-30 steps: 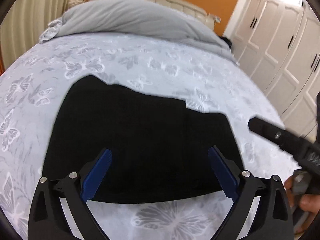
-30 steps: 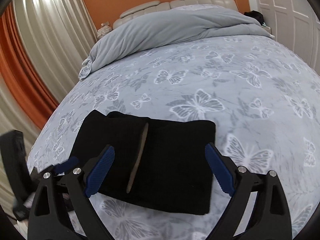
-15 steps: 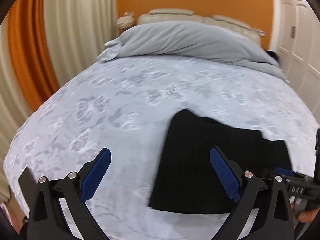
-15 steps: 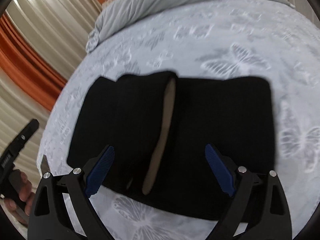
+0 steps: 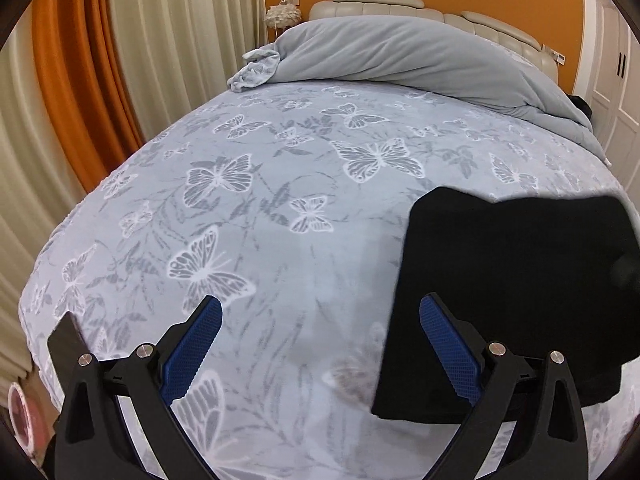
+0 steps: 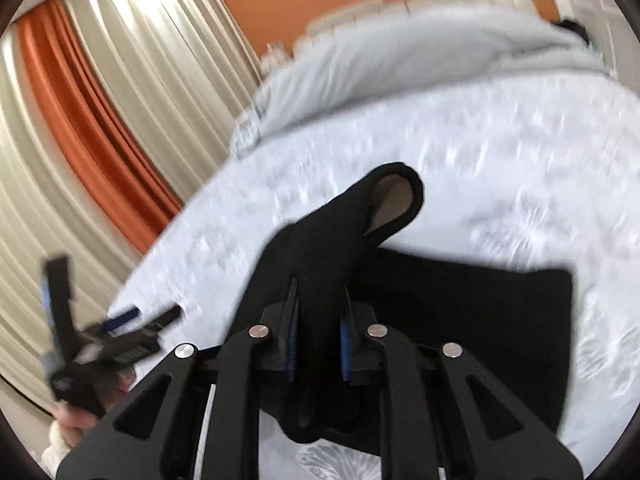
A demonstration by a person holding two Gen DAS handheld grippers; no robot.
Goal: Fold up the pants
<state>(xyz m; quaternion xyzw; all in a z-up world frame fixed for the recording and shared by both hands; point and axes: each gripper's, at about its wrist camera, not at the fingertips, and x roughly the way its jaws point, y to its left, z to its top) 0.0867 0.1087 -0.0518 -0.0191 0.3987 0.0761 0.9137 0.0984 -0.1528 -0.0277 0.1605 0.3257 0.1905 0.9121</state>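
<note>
Right gripper: its jaws have just been closing and now stand nearly together, blue pads pressed on a raised fold of the black pants. The clamped fold rises from the lower centre of the right wrist view toward the middle, where its end curls over and shows a tan lining. The remainder of the pants lies flat on the bed at lower right of that view. This view is blurred, so fine detail of the fabric cannot be read.

Left gripper: jaws stand wide apart with nothing between the pads. Its left blue pad sits over bare bedsheet; its right blue pad overlaps the near left edge of the pants in the picture, but whether it touches the fabric cannot be told. In the left wrist view the pants lie as a folded dark block at lower right of the frame, on the butterfly-print bedsheet.

In the right wrist view the left gripper appears at lower left, blurred, with a hand beneath it, apart from the pants.

Surroundings: a grey duvet is bunched at the head of the bed, upper centre, before a padded cream headboard. Orange and cream curtains hang at the left. White wardrobe doors stand at the right edge.
</note>
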